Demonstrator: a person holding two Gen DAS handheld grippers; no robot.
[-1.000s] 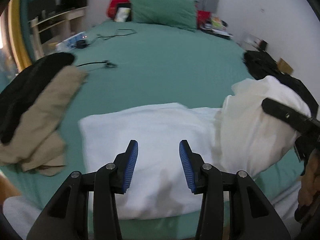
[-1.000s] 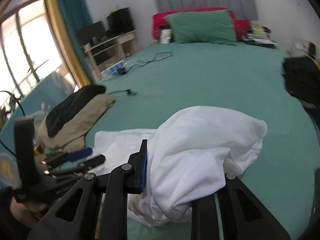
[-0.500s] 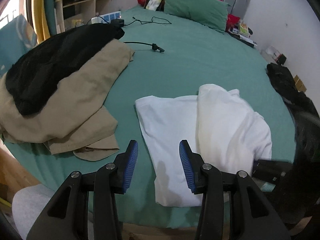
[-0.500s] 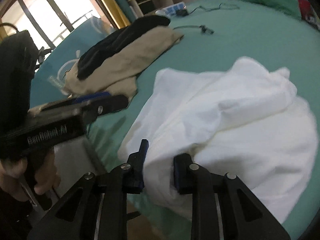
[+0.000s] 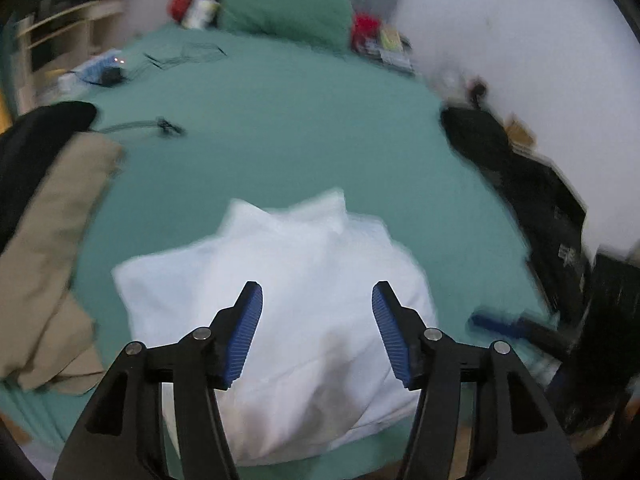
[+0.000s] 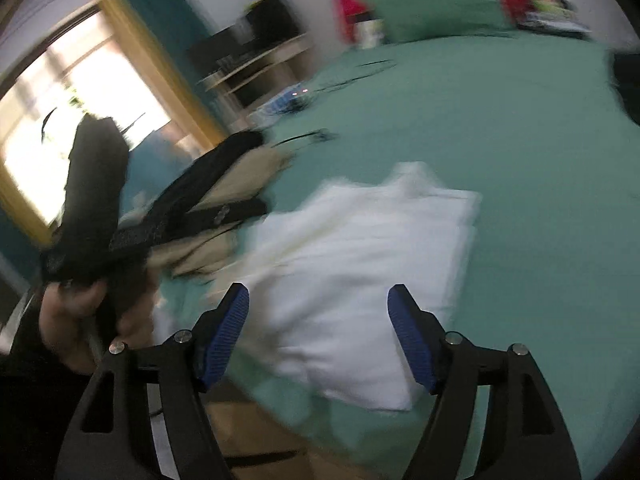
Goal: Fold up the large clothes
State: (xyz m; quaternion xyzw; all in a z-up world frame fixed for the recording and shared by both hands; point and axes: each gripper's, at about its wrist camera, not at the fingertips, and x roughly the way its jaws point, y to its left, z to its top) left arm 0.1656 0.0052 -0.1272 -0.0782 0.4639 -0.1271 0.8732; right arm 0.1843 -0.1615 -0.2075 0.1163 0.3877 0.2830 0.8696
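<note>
Since a second ago the white garment (image 6: 360, 264) has left the right gripper (image 6: 318, 336) and now lies folded on the green bed (image 5: 280, 128). The blue pads (image 6: 224, 340) of that gripper are spreading apart with nothing clamped between them; the garment lies beyond them. The left gripper (image 5: 316, 328) is likewise opening and empty, with the garment at 12 o'clock from its tips. Tan and black clothes (image 5: 44, 216) lie at 9 o'clock. Blur leaves no writing readable.
</note>
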